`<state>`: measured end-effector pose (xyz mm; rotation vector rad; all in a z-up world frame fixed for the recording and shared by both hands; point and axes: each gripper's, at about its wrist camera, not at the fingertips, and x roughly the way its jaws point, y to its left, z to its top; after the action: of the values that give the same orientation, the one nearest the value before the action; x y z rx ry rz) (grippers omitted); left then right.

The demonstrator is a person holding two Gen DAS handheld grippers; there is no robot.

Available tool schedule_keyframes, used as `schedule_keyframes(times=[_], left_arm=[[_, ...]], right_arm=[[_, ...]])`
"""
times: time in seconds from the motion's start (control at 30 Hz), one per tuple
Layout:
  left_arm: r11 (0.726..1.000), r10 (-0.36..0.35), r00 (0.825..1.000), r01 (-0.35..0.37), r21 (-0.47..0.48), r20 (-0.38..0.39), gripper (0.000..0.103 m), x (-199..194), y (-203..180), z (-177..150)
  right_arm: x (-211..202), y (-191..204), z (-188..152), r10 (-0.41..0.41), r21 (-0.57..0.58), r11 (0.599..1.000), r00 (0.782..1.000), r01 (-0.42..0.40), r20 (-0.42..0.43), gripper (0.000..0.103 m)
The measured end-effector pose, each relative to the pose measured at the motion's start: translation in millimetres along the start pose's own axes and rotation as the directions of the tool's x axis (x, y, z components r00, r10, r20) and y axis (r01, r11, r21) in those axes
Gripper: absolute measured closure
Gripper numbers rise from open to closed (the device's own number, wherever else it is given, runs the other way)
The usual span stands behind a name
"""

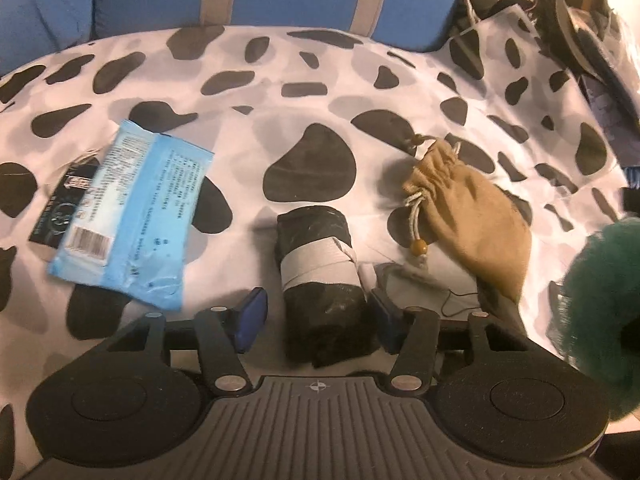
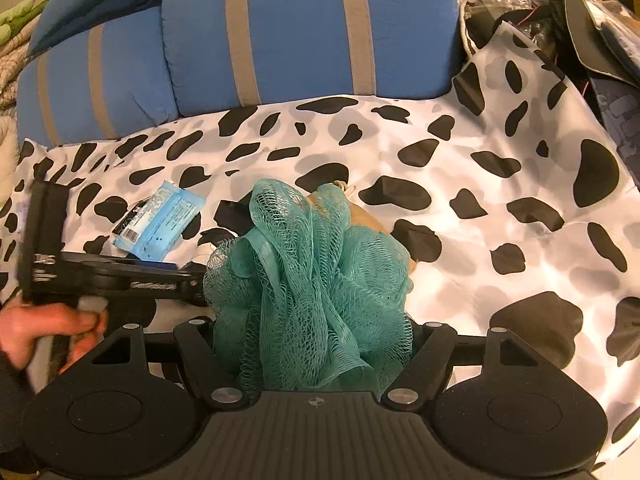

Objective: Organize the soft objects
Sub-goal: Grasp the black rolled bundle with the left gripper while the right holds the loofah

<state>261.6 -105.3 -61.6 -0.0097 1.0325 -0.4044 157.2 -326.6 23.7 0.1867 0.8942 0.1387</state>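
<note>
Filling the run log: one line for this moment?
left tool: open around black roll | right tool: holds green mesh pouf | tan pouch: on spotted sheet

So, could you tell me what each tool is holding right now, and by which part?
The right tool grips the green bath sponge by its lower bunch. The left tool straddles the black roll, not yet gripping.

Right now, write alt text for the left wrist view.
The left gripper straddles a black fabric roll bound with grey tape on a cow-print sheet, jaws not yet pressing it. A light-blue wipes packet lies left, a tan drawstring pouch right.
</note>
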Motion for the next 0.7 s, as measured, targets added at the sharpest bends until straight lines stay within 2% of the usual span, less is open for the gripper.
schedule_keyframes(times=[0.1, 0.27, 0.4, 0.7], left_arm=[[0.999, 0.026, 0.999, -0.027, 0.024, 0.025, 0.056, 5, -5, 1], [0.999, 0.036, 0.999, -0.037, 0.024, 0.026, 0.060, 9, -6, 5], [1.000, 0.014, 1.000, -0.014, 0.027, 0.010, 0.061, 7, -1, 6], [0.998, 0.027, 0.999, -0.028, 0.057, 0.024, 0.061, -14, 10, -3]], right_arm=[[0, 0, 0, 0.010, 0.004, 1.000, 1.000, -0.010, -0.002, 0.028], [2, 1, 0, 0.016, -0.009, 1.000, 1.000, -0.016, -0.010, 0.028], [5, 2, 0, 0.009, -0.008, 1.000, 1.000, -0.009, -0.017, 0.028], [12, 9, 1, 0.011, -0.024, 1.000, 0.999, -0.012, -0.037, 0.028]])
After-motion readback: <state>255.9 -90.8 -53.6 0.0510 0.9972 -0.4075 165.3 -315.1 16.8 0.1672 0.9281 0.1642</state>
